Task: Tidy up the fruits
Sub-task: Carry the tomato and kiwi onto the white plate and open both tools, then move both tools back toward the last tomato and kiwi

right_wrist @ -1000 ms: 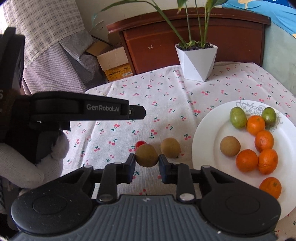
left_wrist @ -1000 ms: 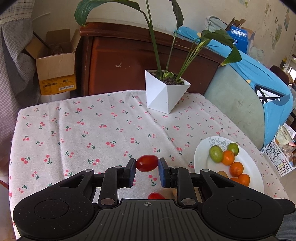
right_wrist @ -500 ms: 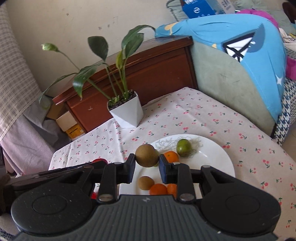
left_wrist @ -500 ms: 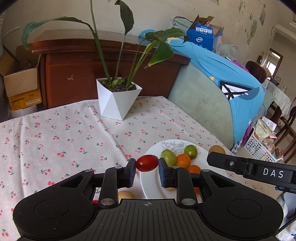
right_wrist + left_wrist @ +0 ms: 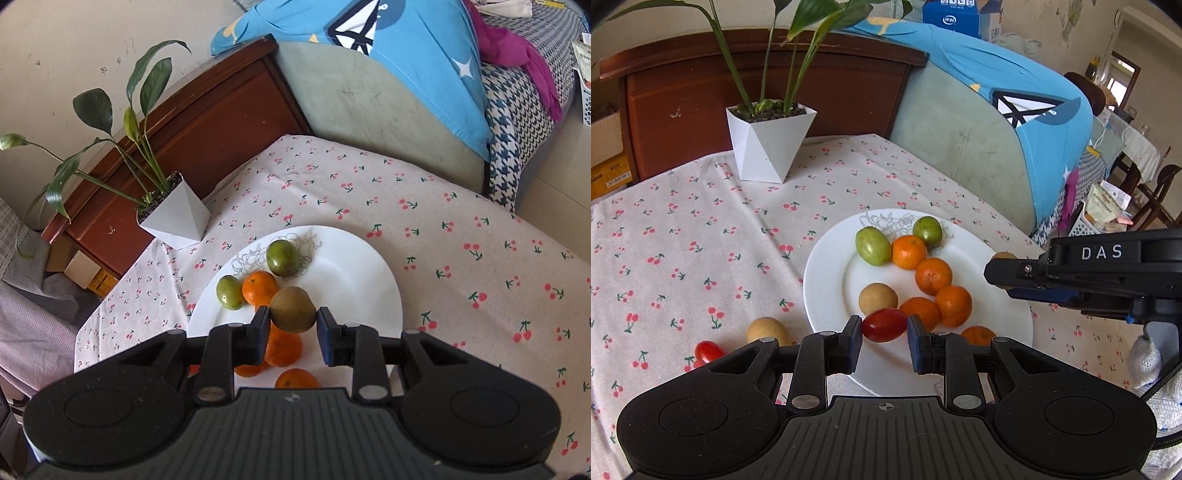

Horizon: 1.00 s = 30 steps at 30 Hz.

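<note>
Left gripper jaws pinched a red tomato above the white plate. Right gripper jaws pinched a brown kiwi over the same plate.

The right gripper clamps a brown fruit above the white plate.

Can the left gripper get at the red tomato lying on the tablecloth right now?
Probably not yet: the left gripper is shut on another cherry tomato over the white plate, so the loose tomato must wait.

Matte black ribbed left tool with blue-edged pads, silver screws; right tool lettered "DAS"; white knit glove.
</note>
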Available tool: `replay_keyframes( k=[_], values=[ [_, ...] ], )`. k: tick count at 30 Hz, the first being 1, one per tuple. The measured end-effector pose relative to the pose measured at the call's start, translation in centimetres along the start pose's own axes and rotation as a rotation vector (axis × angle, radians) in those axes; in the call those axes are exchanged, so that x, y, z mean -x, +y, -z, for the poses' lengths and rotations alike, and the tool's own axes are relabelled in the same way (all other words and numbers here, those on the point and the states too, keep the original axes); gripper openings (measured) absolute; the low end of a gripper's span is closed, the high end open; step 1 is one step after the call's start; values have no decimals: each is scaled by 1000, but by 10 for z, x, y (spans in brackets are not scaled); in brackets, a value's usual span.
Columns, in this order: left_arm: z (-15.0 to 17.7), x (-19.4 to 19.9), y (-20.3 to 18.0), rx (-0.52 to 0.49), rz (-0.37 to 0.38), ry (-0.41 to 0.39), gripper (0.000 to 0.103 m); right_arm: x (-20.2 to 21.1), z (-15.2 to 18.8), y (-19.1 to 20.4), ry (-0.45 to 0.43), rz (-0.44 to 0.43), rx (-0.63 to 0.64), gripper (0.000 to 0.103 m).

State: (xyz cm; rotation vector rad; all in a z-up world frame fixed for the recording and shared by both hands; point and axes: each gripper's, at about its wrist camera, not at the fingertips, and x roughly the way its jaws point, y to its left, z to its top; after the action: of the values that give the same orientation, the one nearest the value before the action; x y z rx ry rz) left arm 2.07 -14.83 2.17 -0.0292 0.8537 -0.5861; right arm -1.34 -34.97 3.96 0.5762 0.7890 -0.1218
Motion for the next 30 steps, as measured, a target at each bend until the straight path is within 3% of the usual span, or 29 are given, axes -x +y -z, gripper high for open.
replay_keyframes(
  k=[8,11,18,30],
  values=[
    [-1,0,-9,-9,32,7,26,0,0,-2,-3,-7,-27,31],
    [-6,5,-10,-6,29,-7,31,2,-2,-3,-14,-28,-44,31],
    [-24,34,4,30,-28,-66,48,5,-1,7,-22,-82,-8,36],
    [-25,69,56,173,-192,-82,49,-1,17,48,15,-171,173,39]
  ],
)
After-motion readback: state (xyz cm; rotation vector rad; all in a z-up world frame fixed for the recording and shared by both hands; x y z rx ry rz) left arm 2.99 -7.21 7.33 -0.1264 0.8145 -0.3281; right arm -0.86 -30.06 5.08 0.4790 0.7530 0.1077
